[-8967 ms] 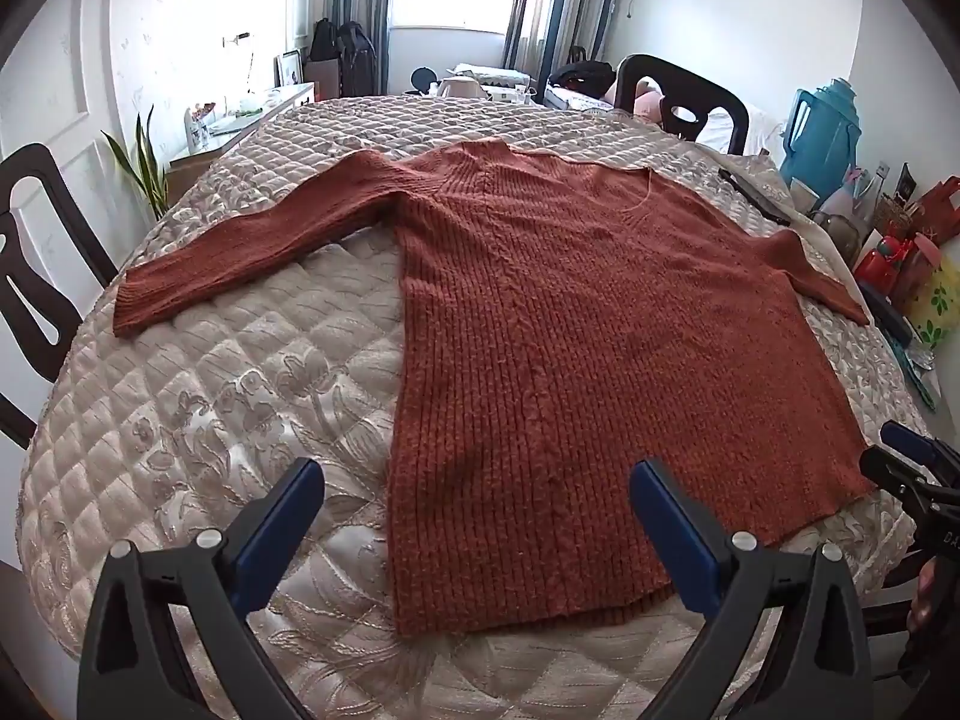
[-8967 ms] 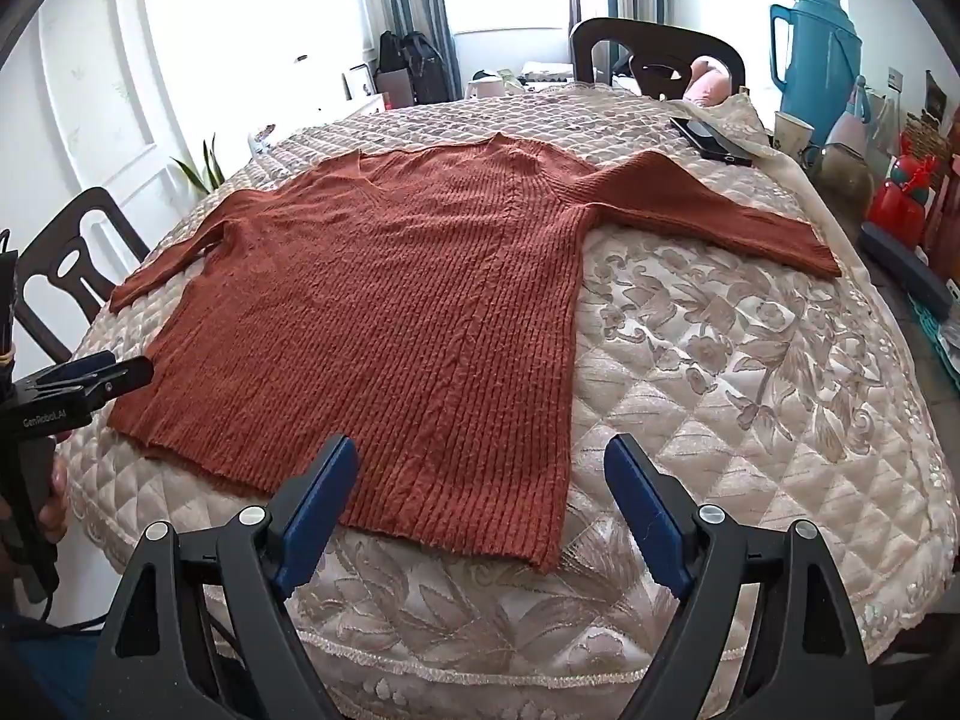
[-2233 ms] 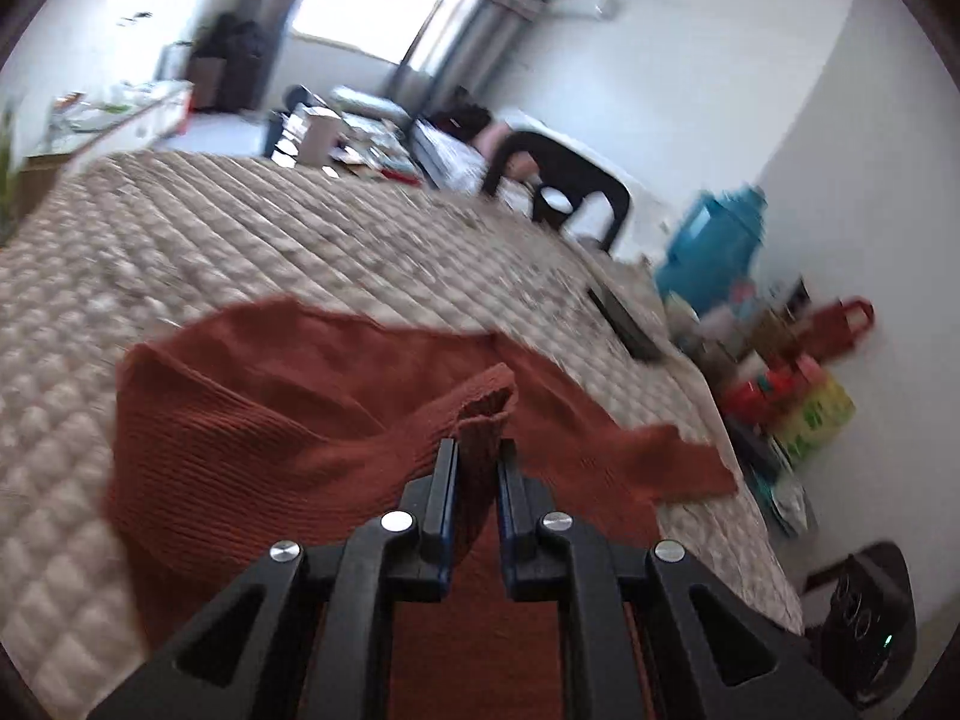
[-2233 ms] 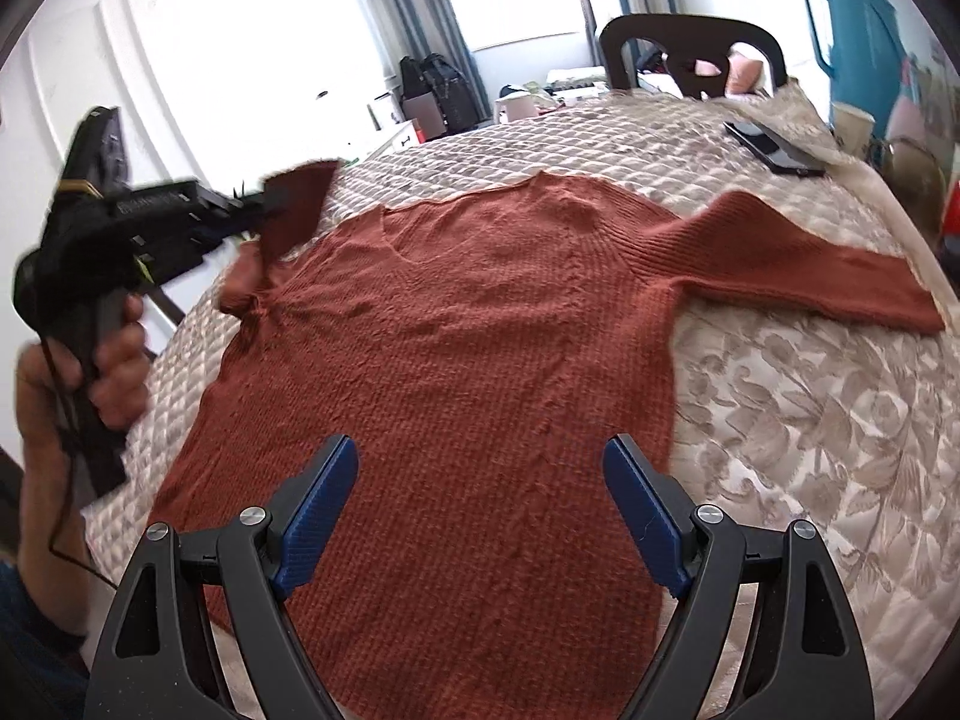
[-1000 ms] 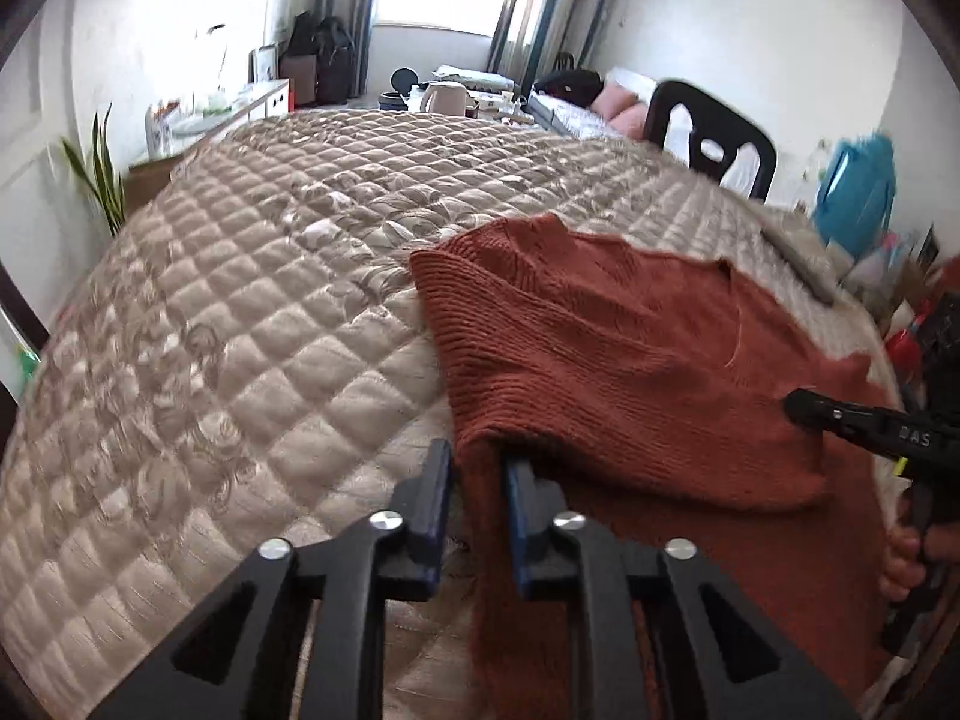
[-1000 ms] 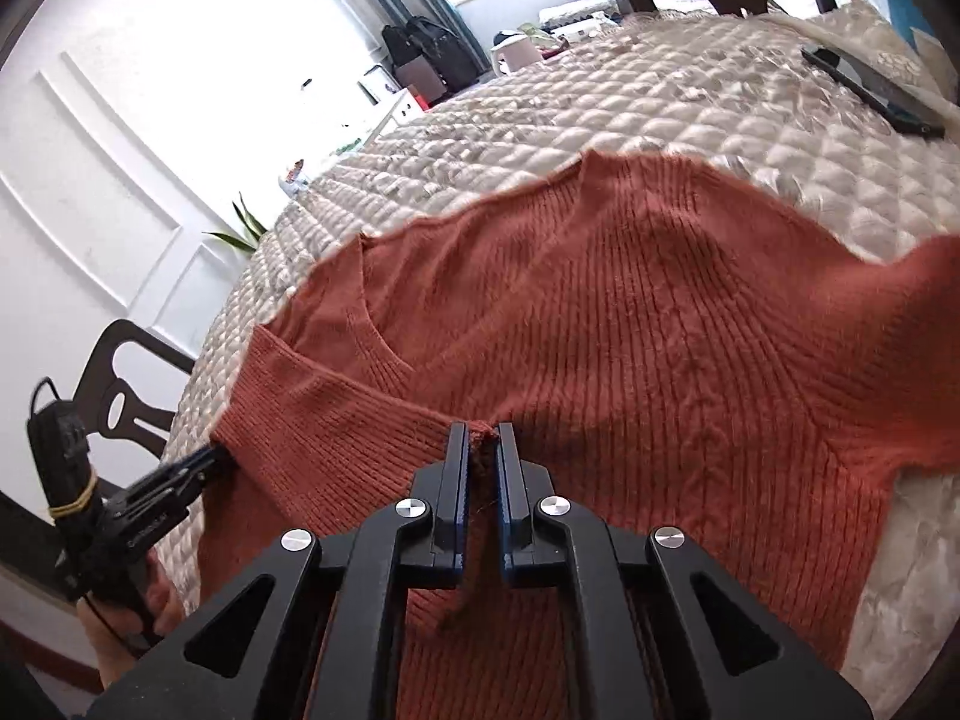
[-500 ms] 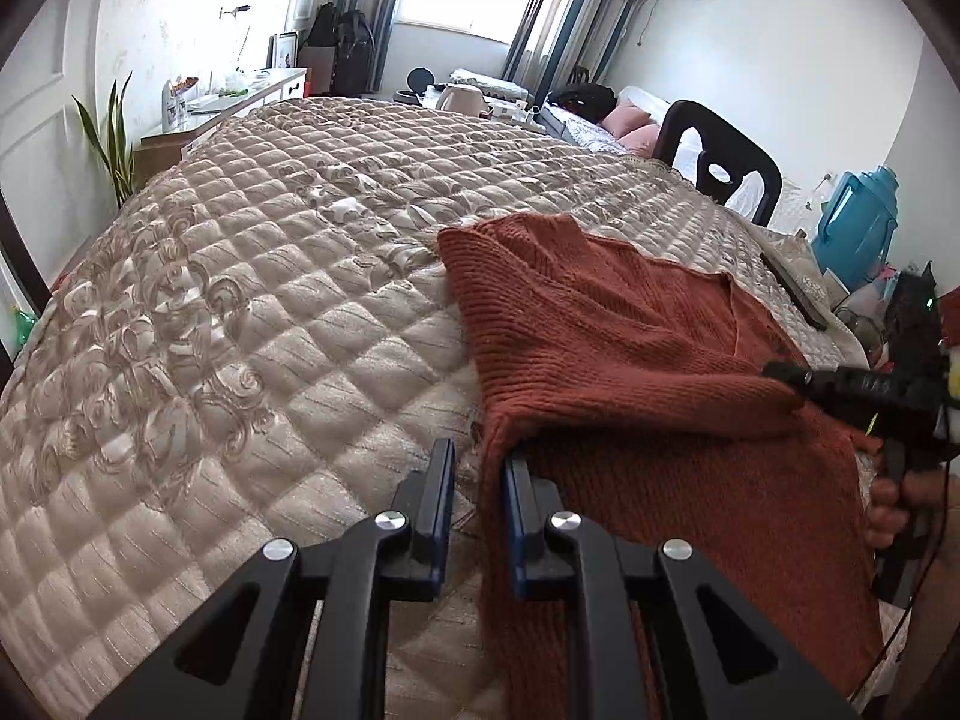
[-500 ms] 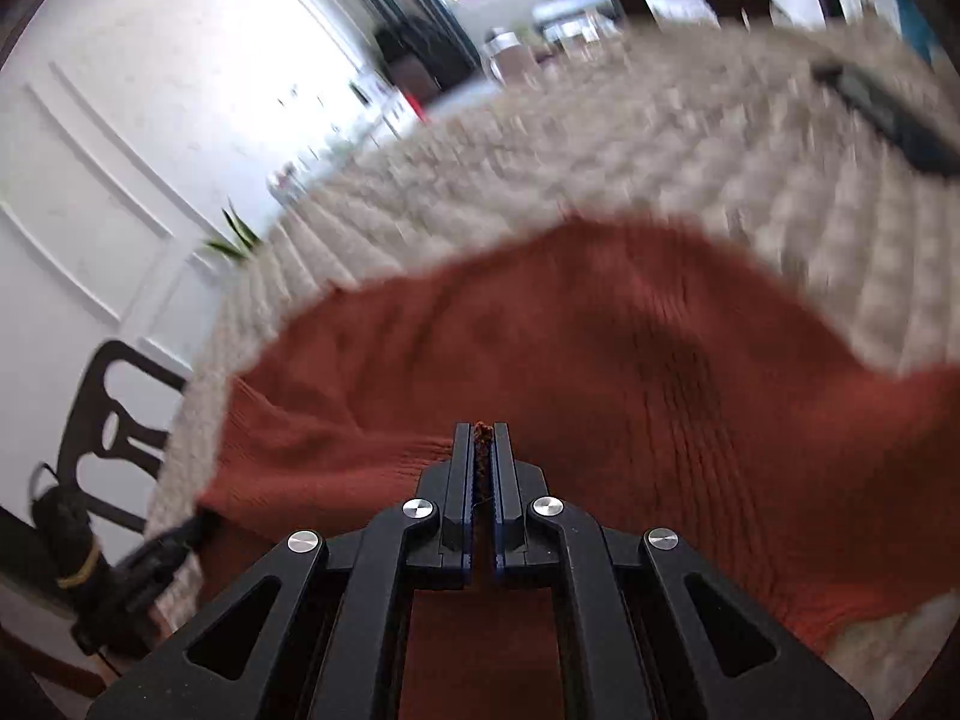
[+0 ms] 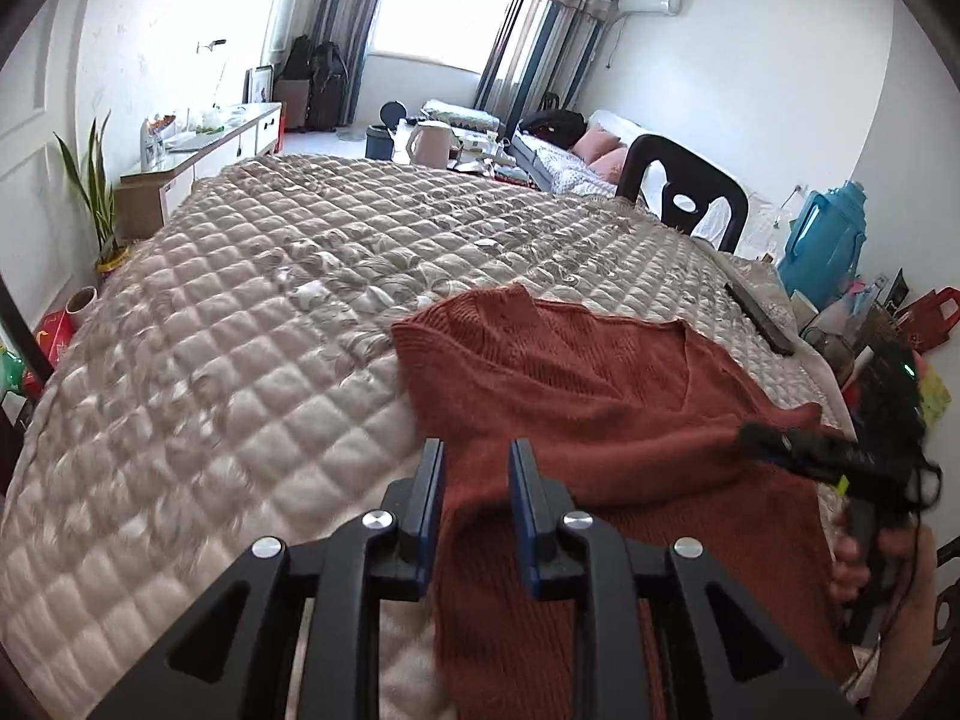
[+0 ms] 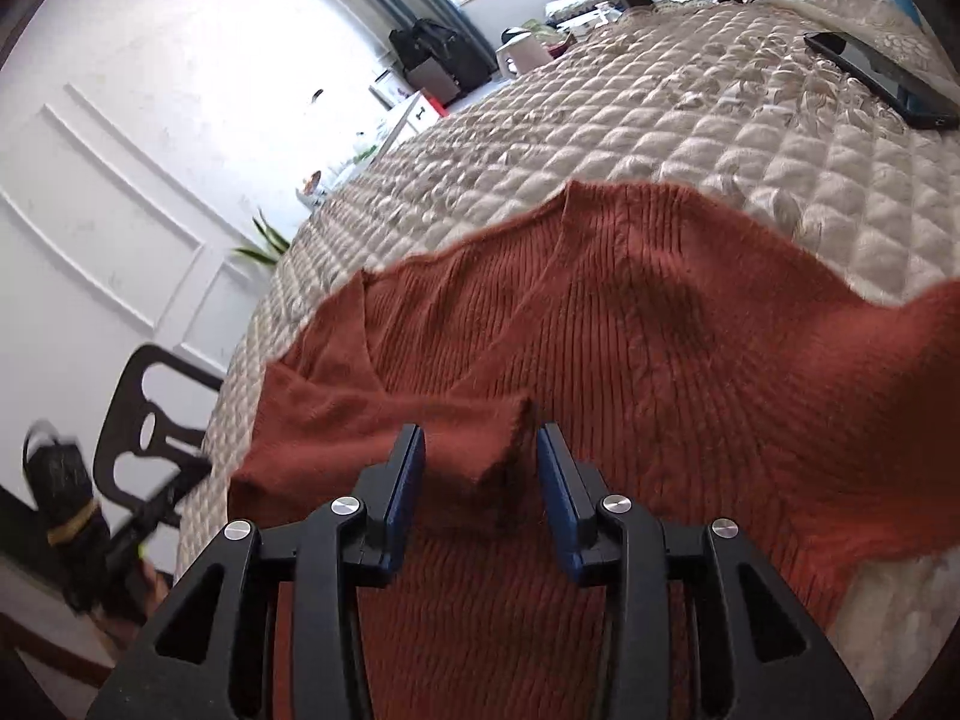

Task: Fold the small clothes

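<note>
Rust sweater (image 9: 600,408) on quilted tabletop (image 9: 240,324), left sleeve folded across chest. Left hand-held gripper (image 9: 474,480) opening, sweater edge between jaws, unpinched. Right hand-held gripper (image 10: 480,468) opening, cuff (image 10: 480,438) loose between jaws.

daylight came from the curtained window (image 9: 432,18) at the far end, which was blown out white. the room was bright and shadows lay soft. both fisheye views bent hard toward dark, vignetted corners. the sweater (image 10: 660,330) looked smeared at its right edge (probably motion blur), and the chair (image 10: 150,420) was blurred too.
</note>
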The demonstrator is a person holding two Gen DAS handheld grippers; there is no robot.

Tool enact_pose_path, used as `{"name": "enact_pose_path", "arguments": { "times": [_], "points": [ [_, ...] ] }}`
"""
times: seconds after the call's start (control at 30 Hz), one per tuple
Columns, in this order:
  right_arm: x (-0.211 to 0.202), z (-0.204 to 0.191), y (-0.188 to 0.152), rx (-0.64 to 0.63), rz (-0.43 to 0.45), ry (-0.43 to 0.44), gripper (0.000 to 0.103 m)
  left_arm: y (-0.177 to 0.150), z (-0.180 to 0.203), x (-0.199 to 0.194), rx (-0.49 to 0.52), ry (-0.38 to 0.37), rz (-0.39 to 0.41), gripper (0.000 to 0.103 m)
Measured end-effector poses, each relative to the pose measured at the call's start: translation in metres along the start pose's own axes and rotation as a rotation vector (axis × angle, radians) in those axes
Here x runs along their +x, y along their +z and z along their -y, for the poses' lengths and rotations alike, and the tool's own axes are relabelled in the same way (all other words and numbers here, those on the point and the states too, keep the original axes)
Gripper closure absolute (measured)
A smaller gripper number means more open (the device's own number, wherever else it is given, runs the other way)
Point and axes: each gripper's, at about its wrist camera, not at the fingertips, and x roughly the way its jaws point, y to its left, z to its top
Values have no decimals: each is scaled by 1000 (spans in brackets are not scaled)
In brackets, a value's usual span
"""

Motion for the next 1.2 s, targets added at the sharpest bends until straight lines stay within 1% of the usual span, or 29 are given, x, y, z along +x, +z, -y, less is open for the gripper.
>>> {"name": "enact_pose_path", "arguments": {
  "times": [0.07,0.13,0.2,0.23,0.3,0.33,0.37,0.4,0.47,0.57,0.6,0.63,0.7,0.73,0.77,0.8,0.83,0.9,0.97,1.0,1.03,1.07,1.1,1.13,1.17,1.2],
  "points": [
    [-2,-1,-6,-25,-8,16,63,6,2,8,-4,-21,-9,79],
    [-3,-6,-13,-78,-18,12,63,14,5,19,4,-54,-14,79],
    [0,-11,-16,-118,-27,-3,62,21,5,36,12,-80,-48,79],
    [4,-13,-16,-135,-31,-15,62,22,4,45,11,-73,-69,79],
    [9,-15,-14,-142,-28,-19,62,22,0,61,9,-25,-107,79],
    [12,-15,-11,-140,-29,-17,65,21,-3,65,5,-7,-111,79],
    [12,-16,-12,-140,-33,-16,82,20,-4,65,0,-13,-103,79],
    [12,-18,-12,-143,-40,-10,90,18,-6,63,-9,-18,-96,79],
    [10,-19,-15,-132,-65,14,90,14,-7,60,-13,-16,-86,79],
    [0,-13,-25,-88,-74,34,90,11,-6,58,1,-12,-71,79],
    [-1,-6,-27,-55,-75,17,90,10,-6,58,2,-10,-69,79],
    [-1,1,-29,-31,-73,-22,91,10,-7,58,0,-10,-68,79],
    [-6,9,-28,7,-51,3,87,11,-7,58,0,-9,-68,79],
    [-8,12,-26,27,-32,6,78,11,-7,56,0,-10,-69,79],
    [-11,12,-24,36,-19,9,59,12,-7,54,-3,-13,-66,79],
    [-14,12,-22,43,-2,16,49,13,-8,52,-6,-15,-61,79],
    [-16,12,-17,49,17,25,45,14,-8,49,-8,-15,-50,79],
    [-13,12,-8,56,30,29,45,17,-7,44,-4,-15,-29,79],
    [-3,11,2,55,19,-4,45,17,-5,42,3,-35,-26,79],
    [4,9,5,46,0,-23,46,17,-3,42,12,-43,-27,79],
    [11,5,8,20,-18,-49,56,14,-1,42,27,-49,-32,79],
    [15,0,9,-11,-16,-82,81,12,1,44,35,-49,-37,79],
    [19,-4,11,-40,-22,-120,93,9,0,47,38,-44,-49,79],
    [24,-5,13,-48,-37,-123,95,7,-2,49,37,-34,-57,79],
    [27,-6,16,-48,-38,-110,97,4,-3,50,38,-28,-55,79],
    [28,-8,19,-70,-28,-123,97,3,-5,49,34,-25,-53,79]
  ]
}}
